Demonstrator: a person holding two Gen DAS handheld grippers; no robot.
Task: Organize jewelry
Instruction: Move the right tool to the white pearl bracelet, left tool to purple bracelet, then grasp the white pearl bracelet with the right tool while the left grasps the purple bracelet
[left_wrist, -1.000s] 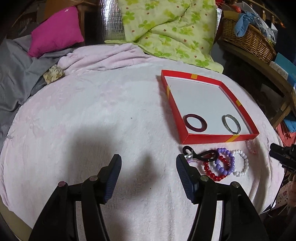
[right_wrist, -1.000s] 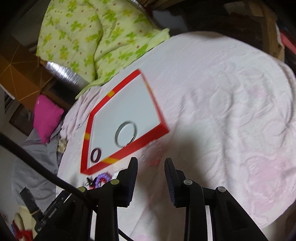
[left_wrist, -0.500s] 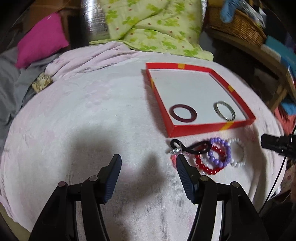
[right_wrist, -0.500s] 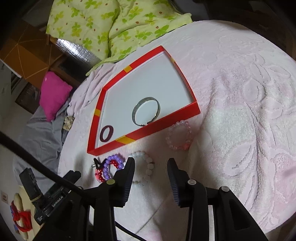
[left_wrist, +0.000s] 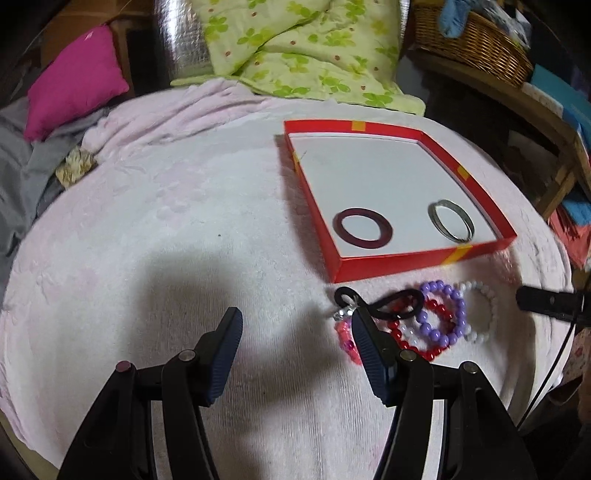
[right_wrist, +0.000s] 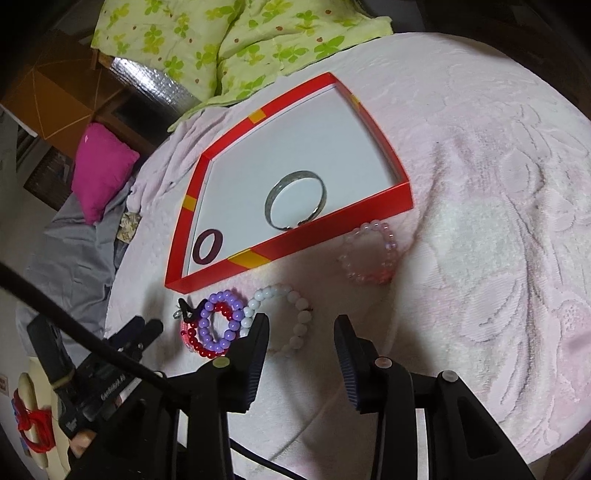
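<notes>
The right tongs (right_wrist: 299, 332) hung spread and empty just above the white bead bracelet (right_wrist: 284, 317), one finger over its near edge. The left tongs (left_wrist: 295, 339) were also spread, holding nothing, beside the tangled pile of red bracelet (left_wrist: 424, 332), purple bracelet (left_wrist: 443, 314) and black hair tie (left_wrist: 391, 304). The red tray (right_wrist: 332, 229) behind already held a silver bangle (right_wrist: 295, 201) and dark ring (right_wrist: 207, 245). Best to straddle one strand of white beads, close gently and lift straight, so the overlapping purple loop doesn't drag
</notes>
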